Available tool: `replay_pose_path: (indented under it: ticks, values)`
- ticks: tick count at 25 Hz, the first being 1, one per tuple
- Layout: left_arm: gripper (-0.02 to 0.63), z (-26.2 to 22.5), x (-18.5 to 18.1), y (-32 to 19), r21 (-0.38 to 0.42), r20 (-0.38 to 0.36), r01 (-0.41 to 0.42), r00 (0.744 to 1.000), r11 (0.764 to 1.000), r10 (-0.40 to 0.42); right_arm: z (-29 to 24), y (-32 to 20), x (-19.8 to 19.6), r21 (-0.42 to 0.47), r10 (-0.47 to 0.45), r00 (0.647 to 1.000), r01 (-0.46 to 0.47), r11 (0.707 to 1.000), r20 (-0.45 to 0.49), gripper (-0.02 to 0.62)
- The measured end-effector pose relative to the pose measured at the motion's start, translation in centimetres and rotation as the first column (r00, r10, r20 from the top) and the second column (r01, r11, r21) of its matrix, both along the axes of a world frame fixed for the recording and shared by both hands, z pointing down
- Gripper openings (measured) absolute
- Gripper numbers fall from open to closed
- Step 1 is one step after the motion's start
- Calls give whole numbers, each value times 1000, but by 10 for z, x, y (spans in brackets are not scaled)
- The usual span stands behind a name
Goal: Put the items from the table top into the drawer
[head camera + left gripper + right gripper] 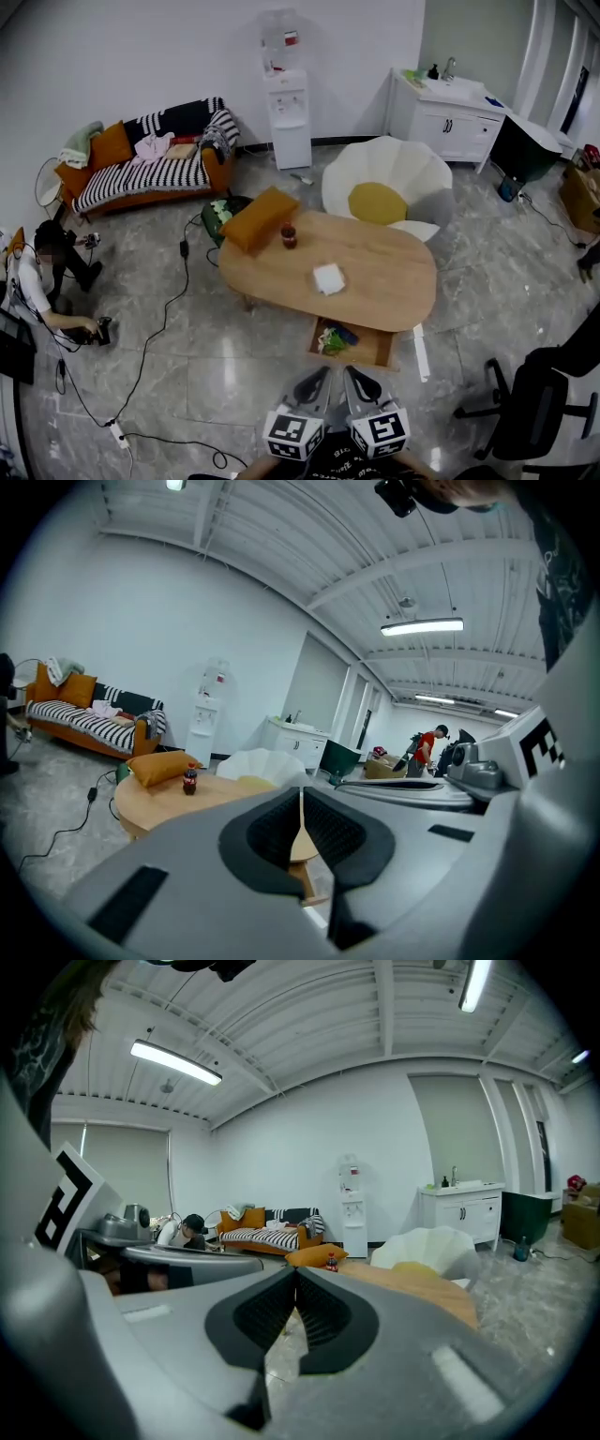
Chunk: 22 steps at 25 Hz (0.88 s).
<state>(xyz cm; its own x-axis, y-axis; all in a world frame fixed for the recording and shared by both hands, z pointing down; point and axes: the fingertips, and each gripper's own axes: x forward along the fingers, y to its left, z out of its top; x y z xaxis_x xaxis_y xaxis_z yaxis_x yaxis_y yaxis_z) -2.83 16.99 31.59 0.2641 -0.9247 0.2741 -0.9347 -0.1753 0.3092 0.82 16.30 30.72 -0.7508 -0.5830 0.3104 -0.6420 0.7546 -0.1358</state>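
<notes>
Partly tucked beneath the oval wooden surface, the open drawer shows green and dark contents too small to name. Bare floor separates its near edge from the left claw and right claw, both closed on nothing and cut off low in the head view. On the surface sit an orange cushion at the far-left rim, a white folded square near the middle, and a small dark bottle just beside the cushion.
</notes>
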Motion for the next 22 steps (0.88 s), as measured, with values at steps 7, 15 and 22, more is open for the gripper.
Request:
replay_pose_path:
  ticks: [7, 15, 22]
  values:
    - [20, 2, 11, -46, -17, 12, 66, 998, 998, -65, 5, -52, 20, 2, -44, 999, 44, 999, -16, 5]
    - [20, 6, 18, -82, -33, 16, 141, 990, 989, -141, 8, -93, 32, 1, -96, 995, 96, 995, -1, 5]
    - [20, 12, 19, -101, -46, 12, 179, 984, 983, -179, 15, -115, 36, -11, -126, 992, 126, 992, -1, 5]
